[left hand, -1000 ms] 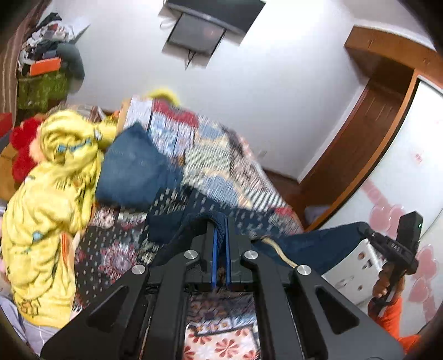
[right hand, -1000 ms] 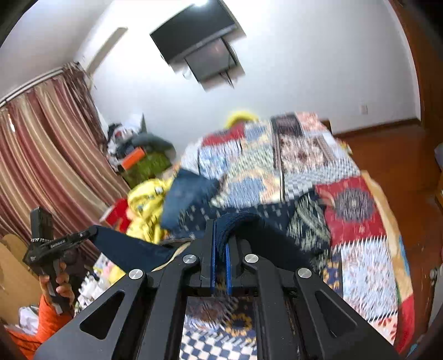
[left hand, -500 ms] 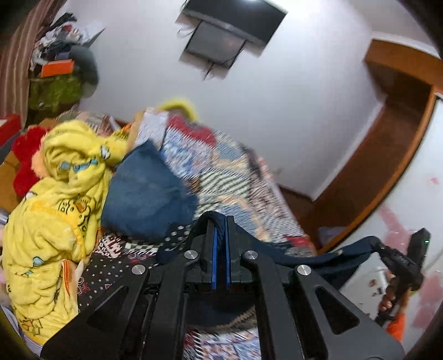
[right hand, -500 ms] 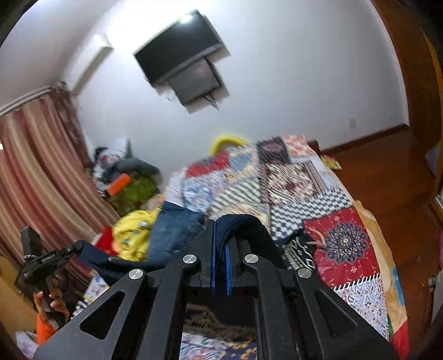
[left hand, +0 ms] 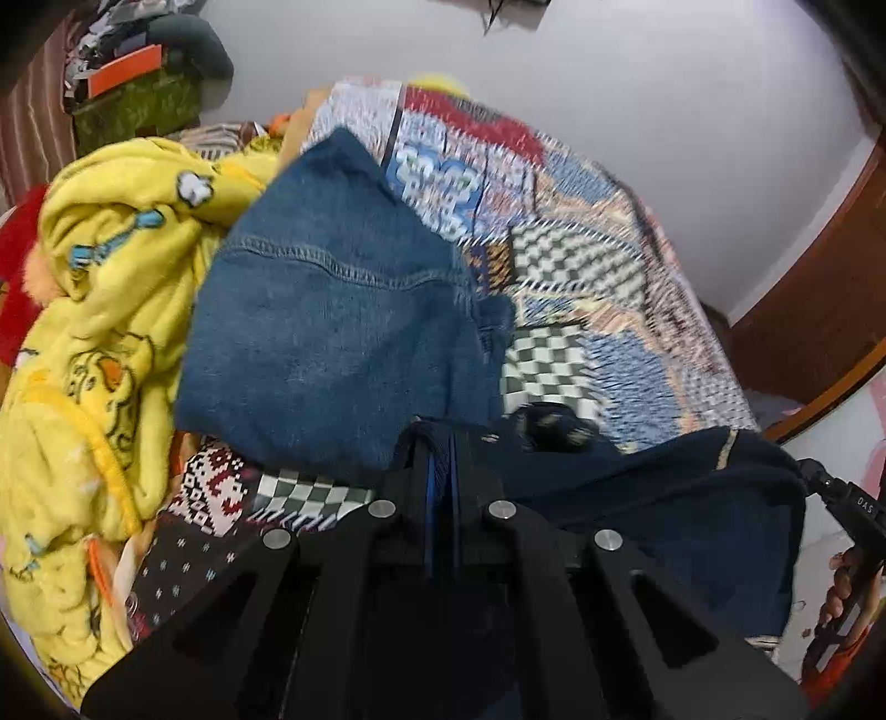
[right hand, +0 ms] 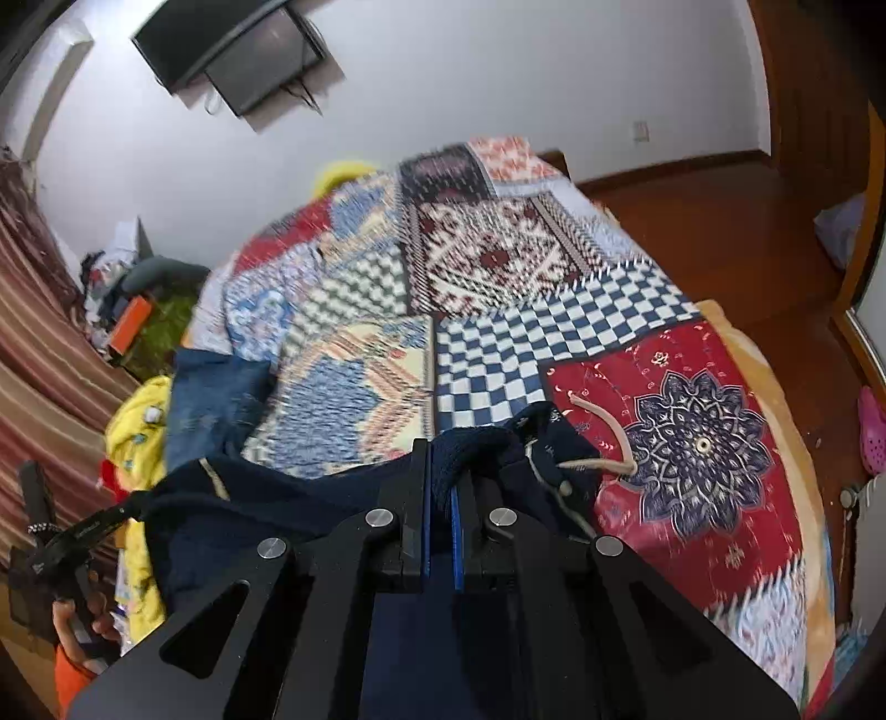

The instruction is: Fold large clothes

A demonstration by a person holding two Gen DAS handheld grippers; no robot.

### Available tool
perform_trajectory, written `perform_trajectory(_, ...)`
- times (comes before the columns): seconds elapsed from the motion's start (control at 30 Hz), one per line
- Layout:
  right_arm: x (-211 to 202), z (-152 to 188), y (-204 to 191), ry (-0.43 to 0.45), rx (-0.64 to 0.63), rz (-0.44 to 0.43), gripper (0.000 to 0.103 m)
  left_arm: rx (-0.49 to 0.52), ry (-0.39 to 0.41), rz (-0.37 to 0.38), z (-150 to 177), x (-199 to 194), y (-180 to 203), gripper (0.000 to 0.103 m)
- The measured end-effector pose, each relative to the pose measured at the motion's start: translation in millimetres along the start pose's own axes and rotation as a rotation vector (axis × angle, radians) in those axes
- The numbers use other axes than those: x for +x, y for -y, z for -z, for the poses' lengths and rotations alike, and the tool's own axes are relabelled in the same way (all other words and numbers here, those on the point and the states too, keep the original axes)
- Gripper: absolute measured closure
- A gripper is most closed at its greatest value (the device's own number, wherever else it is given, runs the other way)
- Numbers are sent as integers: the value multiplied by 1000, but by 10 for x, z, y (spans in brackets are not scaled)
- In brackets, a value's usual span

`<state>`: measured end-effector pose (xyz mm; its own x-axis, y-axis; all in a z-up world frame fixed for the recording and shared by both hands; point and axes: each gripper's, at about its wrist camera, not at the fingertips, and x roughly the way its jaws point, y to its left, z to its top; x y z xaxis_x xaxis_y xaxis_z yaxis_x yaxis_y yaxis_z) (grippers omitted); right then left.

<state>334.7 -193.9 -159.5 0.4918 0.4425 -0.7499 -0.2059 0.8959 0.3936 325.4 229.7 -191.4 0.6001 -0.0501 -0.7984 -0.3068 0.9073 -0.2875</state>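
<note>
Navy fleece garment (right hand: 310, 498) hangs low in frame over the quilt (right hand: 692, 443), soft and floppy. My 2 grippers, left gripper (left hand: 441, 471) and right gripper (right hand: 440, 476), are pinched tight on its edge; I'd grab corners.

Black tongs (left hand: 440, 471), blue pads, silver screws, orange sleeve (right hand: 72, 678).

Navy garment (right hand: 310, 509) pinched in right hand-held gripper (right hand: 440, 487) above patchwork quilt (right hand: 554, 332)

A patchwork quilt (right hand: 554, 332) covers the bed below a wall-mounted television (right hand: 232, 50).
</note>
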Motion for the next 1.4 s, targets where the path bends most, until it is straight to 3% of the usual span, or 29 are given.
perform_trajectory(0.13,324,10,66,-79,-38,30,98,33,-44,-40,-19,301,15,99)
perform_trajectory(0.27,522,38,137,-127,-50,31,98,59,-61,-60,-88,328,45,95)
perform_trajectory(0.47,206,-17,11,-38,-120,29,94,87,-21,-53,-219,-25,63,87)
perform_trajectory(0.53,21,-79,-32,11,-126,46,87,95,15,-69,-254,-187,74,75)
perform_trajectory(0.6,-218,-150,-76,113,-128,125,58,118,52,-85,-254,-346,105,65)
perform_trajectory(0.63,-342,-171,-88,160,-131,147,50,130,60,-95,-258,-391,127,65)
perform_trajectory(0.67,-422,-185,-103,181,-135,149,46,151,66,-103,-238,-445,164,65)
perform_trajectory(0.8,-690,-162,-250,197,-176,107,46,227,59,-75,-63,-569,358,57)
perform_trajectory(1.07,-457,404,-815,63,-363,16,43,362,-35,47,552,-466,892,40)
perform_trajectory(1.2,-133,777,-1040,-45,-445,-23,38,408,-125,53,903,-199,1059,20)
perform_trajectory(1.3,106,1004,-1053,-123,-481,12,35,420,-179,29,1120,-8,1059,19)
perform_trajectory(1.4,261,1160,-967,-190,-508,68,35,417,-151,17,1261,0,992,13)
